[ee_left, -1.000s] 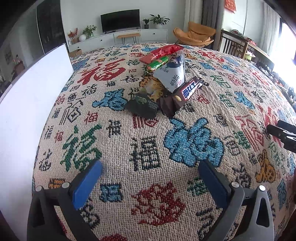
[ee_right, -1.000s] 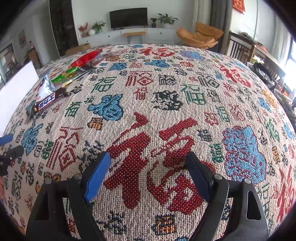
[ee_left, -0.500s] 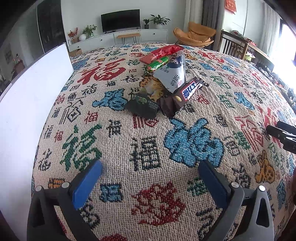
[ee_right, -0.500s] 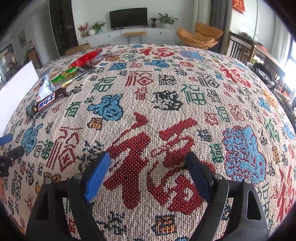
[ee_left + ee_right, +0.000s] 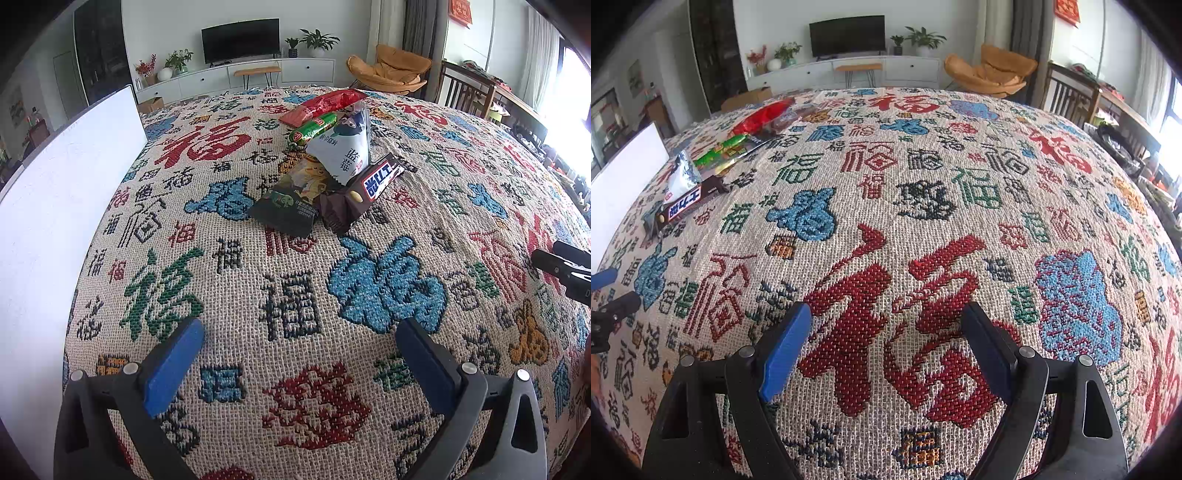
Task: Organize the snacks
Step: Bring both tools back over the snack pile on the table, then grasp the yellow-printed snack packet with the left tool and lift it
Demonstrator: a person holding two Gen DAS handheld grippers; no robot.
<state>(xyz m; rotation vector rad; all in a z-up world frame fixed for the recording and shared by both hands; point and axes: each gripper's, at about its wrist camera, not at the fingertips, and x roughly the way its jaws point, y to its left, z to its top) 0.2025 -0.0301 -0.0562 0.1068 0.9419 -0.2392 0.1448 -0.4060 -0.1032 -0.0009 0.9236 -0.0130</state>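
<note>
my left gripper, fingers apart and empty, faces the snack pile at upper centre, nearer than my right gripper, also spread.

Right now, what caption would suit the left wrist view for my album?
Open left gripper faces a snack pile on a patterned tablecloth, white board alongside.

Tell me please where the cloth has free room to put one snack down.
Free: the tablecloth between the left gripper and the dark green packet, and the wide stretch ahead of the right gripper. Crowded: the pile around the chocolate bar and white pouch, beside the white board.
</note>
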